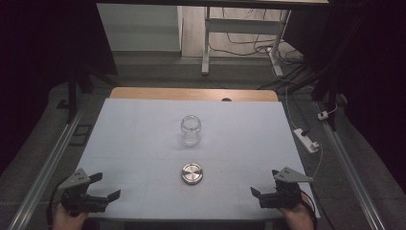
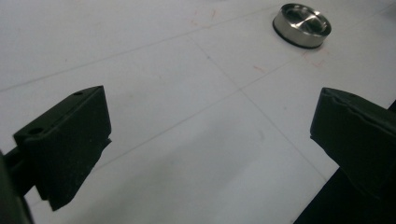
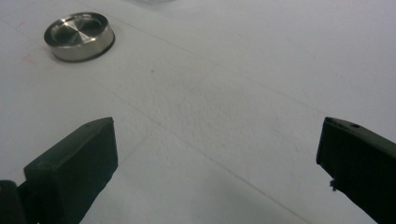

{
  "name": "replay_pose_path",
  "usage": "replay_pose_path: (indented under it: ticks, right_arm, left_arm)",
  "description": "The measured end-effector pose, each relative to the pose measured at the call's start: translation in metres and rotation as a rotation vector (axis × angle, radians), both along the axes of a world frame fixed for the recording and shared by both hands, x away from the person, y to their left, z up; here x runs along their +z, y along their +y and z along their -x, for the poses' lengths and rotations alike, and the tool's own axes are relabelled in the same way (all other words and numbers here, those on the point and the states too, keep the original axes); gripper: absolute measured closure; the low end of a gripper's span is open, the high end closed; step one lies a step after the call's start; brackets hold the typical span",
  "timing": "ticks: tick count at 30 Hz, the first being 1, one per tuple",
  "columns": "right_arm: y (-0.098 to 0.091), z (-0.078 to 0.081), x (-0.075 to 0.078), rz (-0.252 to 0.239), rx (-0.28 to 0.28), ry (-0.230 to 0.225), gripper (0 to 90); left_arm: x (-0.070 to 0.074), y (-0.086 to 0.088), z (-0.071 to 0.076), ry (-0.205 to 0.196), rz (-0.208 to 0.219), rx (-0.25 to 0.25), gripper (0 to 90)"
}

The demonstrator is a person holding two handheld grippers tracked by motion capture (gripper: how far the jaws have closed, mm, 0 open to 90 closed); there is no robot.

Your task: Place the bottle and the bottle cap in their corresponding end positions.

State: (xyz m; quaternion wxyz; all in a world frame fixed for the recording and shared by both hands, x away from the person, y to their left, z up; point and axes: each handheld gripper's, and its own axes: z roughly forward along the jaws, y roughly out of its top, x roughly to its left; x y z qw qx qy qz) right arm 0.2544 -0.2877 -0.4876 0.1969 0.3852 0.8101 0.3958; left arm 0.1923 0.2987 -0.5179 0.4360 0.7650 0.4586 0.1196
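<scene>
Both tools, left and right, wide open, empty; smooth lid may slip; jar could tip.

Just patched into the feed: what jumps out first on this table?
A clear glass jar stands upright and open at the middle of the white table, with its shiny metal lid lying just nearer the person. The left gripper and right gripper wait open at the near corners.
</scene>
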Motion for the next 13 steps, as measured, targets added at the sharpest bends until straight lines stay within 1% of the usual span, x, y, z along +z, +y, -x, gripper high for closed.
replay_pose_path:
  ticks: [5,7,10,13]
  right_arm:
    - [-0.0077,0.0028,-0.0072,0.002,-0.024,0.043,0.0]
    - [-0.0091,0.0027,-0.0096,0.005,-0.028,0.065,0.0]
    - [-0.0097,0.003,-0.0094,0.0,-0.034,0.061,0.0]
    - [-0.0091,0.0028,-0.0098,0.006,-0.03,0.062,0.0]
  left_arm:
    - [-0.0054,0.0002,0.0044,0.03,-0.046,0.01,0.0]
    - [-0.0051,0.0001,0.0053,0.026,-0.049,0.016,0.0]
    - [-0.006,-0.0004,0.0038,0.043,-0.054,0.016,0.0]
    - [-0.0062,-0.001,0.0023,0.053,-0.053,0.011,0.0]
